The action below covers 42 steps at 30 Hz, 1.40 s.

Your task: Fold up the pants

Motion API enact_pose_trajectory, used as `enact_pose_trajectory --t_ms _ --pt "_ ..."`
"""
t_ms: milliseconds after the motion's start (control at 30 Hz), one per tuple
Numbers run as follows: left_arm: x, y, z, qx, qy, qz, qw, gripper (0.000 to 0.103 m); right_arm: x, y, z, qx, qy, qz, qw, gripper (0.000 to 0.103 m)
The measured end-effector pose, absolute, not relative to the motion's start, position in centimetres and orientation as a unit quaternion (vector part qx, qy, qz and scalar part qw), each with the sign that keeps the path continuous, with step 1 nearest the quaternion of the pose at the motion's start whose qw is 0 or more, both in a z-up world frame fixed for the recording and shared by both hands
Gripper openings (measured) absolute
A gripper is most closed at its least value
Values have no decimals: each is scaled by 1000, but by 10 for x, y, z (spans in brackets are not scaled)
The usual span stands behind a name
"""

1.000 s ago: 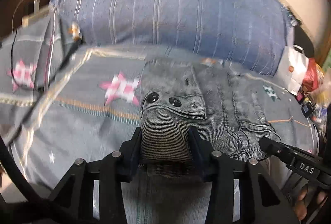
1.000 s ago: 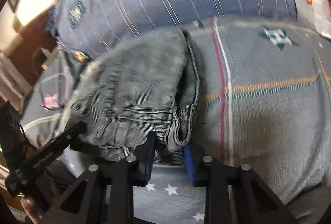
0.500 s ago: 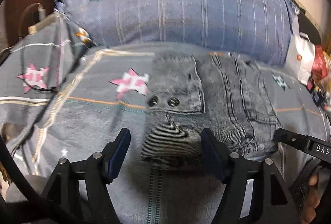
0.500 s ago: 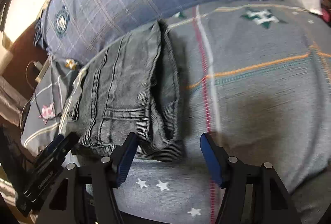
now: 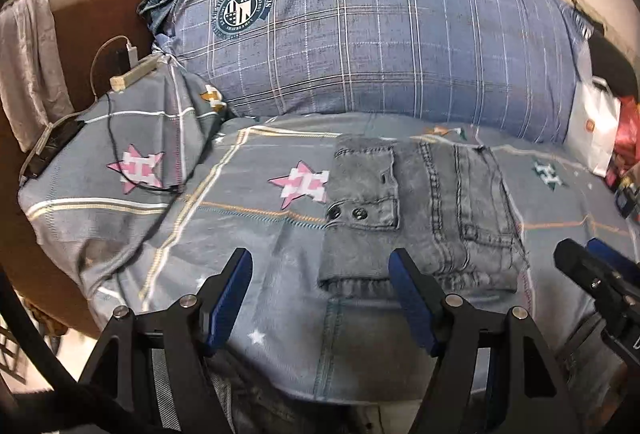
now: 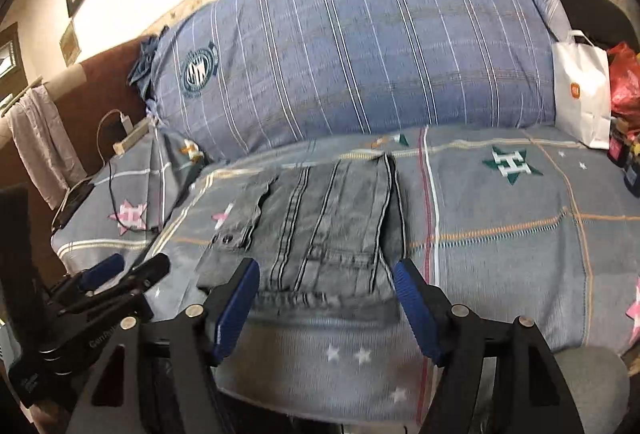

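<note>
The grey denim pants (image 5: 420,209) lie folded into a compact rectangle on the grey patterned bedspread (image 5: 248,234), and show in the right wrist view (image 6: 320,230) too. My left gripper (image 5: 320,294) is open and empty, hovering just in front of the pants' near left edge. My right gripper (image 6: 326,302) is open and empty, just in front of the pants' near edge. Each gripper shows in the other's view, the right one (image 5: 592,274) and the left one (image 6: 120,274).
A large blue plaid pillow (image 5: 380,33) lies behind the pants. A charger with its cable (image 5: 128,65) and a dark phone (image 5: 52,149) are at the far left. A white paper bag (image 6: 580,89) and red bags (image 6: 624,77) stand at the far right.
Both grippers have let go of the pants, opened wide and pulled back toward the near bed edge. The pants now lie flat and folded.
</note>
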<state>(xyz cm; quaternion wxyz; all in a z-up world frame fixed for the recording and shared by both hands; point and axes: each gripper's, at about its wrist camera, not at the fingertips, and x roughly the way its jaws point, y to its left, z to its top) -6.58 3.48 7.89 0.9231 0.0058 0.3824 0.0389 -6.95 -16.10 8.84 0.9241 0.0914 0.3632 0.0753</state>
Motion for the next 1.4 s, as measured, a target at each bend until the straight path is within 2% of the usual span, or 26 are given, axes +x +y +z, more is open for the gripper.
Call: enact_pose_trajectory --t_ms 67,433,1400 --pt "-71 33 83 11 379 43 924 79 -75 -162 92 89 372 71 921 73" --pt "-83 28 104 25 359 47 932 80 -80 -162 106 80 378 61 920 73" --pt "-84 27 103 24 365 49 929 80 -79 -161 104 72 387 69 917 73"
